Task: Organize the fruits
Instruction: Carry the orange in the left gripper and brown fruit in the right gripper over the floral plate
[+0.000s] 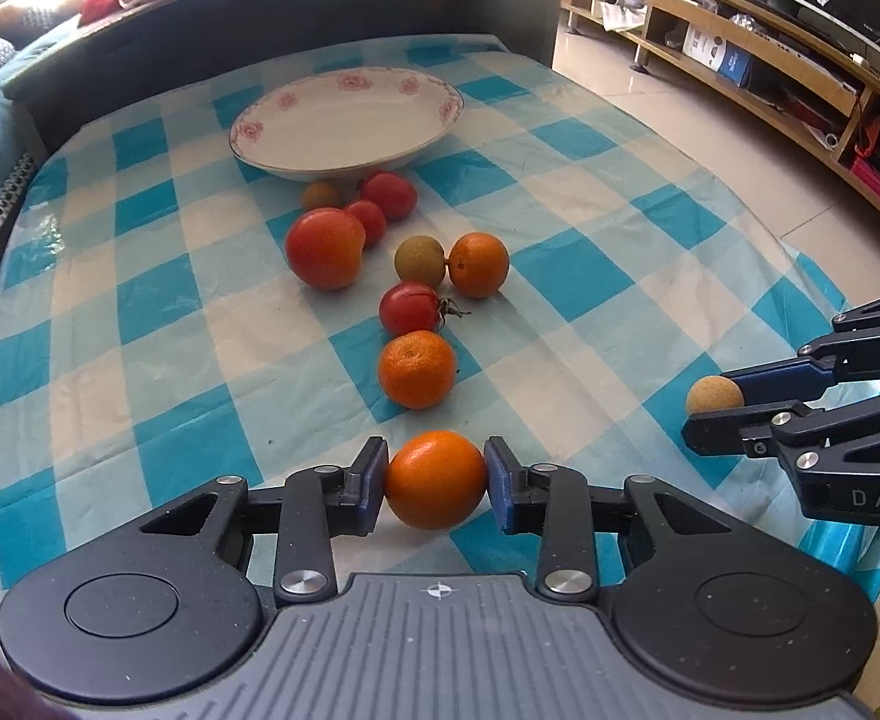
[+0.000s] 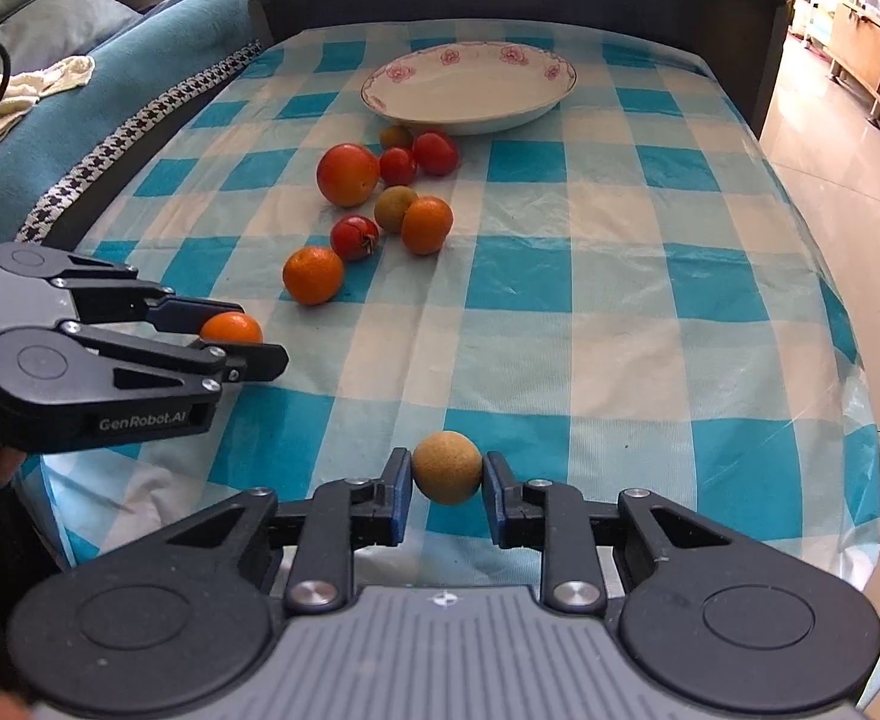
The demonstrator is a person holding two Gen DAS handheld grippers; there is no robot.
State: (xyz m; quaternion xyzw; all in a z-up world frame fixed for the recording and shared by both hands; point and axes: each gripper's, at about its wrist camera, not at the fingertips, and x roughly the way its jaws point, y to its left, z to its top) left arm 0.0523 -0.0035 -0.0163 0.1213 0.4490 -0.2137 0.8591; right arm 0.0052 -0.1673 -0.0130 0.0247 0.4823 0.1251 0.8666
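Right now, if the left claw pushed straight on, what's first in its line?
Likely the nearest loose orange, straight ahead of the left claw, which is shut on another orange. Depth is hard to judge.

Lettering is legible in two spots, both on gripper bodies. Right wrist view: "GenRobot.AI" in pale letters on the black side face of the left gripper (image 2: 263, 343), low on its housing. Left wrist view: "DAS" in pale capitals on the black side of the right gripper (image 1: 717, 407), cut off by the frame edge, so the rest is unseen. A small crosshair mark sits on the grey ribbed plate in both wrist views. Boxes on the wooden shelf unit (image 1: 740, 54) carry print too small to read.
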